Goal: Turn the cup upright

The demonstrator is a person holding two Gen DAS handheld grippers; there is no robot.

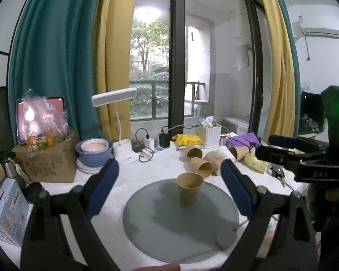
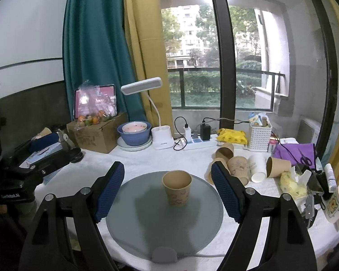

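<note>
Cup [image 2: 177, 188] stands upright, mouth up, near the mat's [image 2: 133, 221] far edge, mid-table. Our left gripper [image 1: 169, 187] and right gripper [image 2: 168, 190] both have jaws spread wide, empty, flanking the cup without touching. We judge the flip done; spare cups [image 2: 237, 168] lie tipped beyond the mat's far-right edge.

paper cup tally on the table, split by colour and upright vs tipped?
Brown paper cup, upright: 1
Brown paper cups, on their sides: 4
White paper cup, on its side: 1
Total: 6
</note>
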